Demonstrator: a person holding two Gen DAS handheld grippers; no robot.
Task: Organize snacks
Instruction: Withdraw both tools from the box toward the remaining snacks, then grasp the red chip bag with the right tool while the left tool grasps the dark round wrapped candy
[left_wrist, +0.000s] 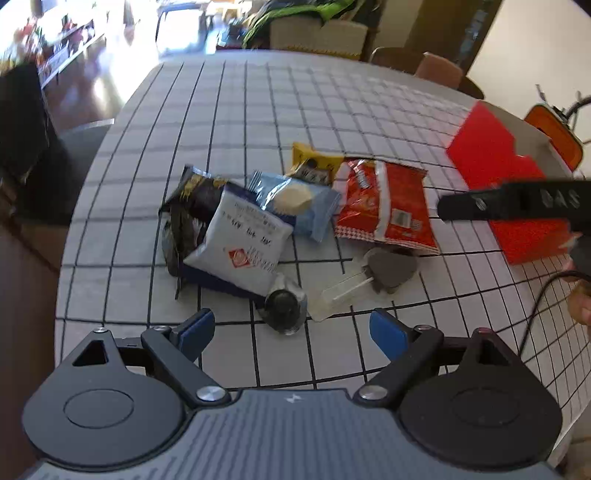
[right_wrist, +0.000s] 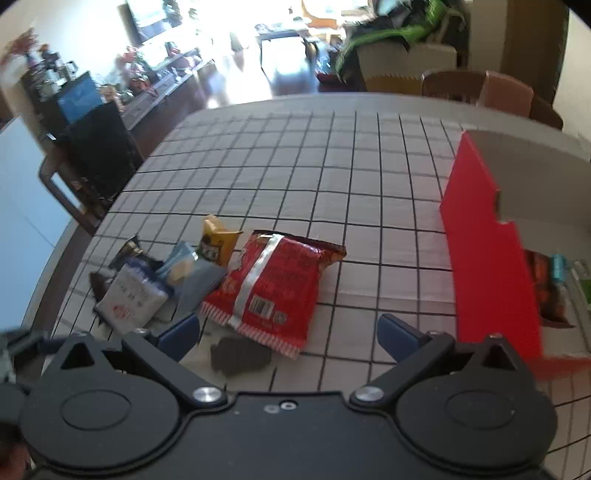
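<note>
A heap of snacks lies on the checked tablecloth (left_wrist: 258, 110): a red packet (left_wrist: 388, 206) (right_wrist: 277, 288), a yellow packet (left_wrist: 314, 162) (right_wrist: 218, 240), a light blue biscuit packet (left_wrist: 295, 203), a white packet (left_wrist: 243, 240) (right_wrist: 129, 299), a dark packet (left_wrist: 192, 195), a small round dark snack (left_wrist: 284, 306) and a heart lollipop (left_wrist: 388, 269) (right_wrist: 240, 356). A red box (left_wrist: 506, 192) (right_wrist: 487, 258) at right holds some snacks (right_wrist: 550, 288). My left gripper (left_wrist: 291, 330) is open, just short of the round snack. My right gripper (right_wrist: 288, 332) is open over the red packet's near edge.
The table's curved edge runs along the left (left_wrist: 74, 221). Chairs (right_wrist: 506, 92) stand beyond the far edge. A dark cabinet (right_wrist: 96, 147) stands to the left of the table. The right gripper's finger (left_wrist: 509, 203) shows in the left wrist view, in front of the box.
</note>
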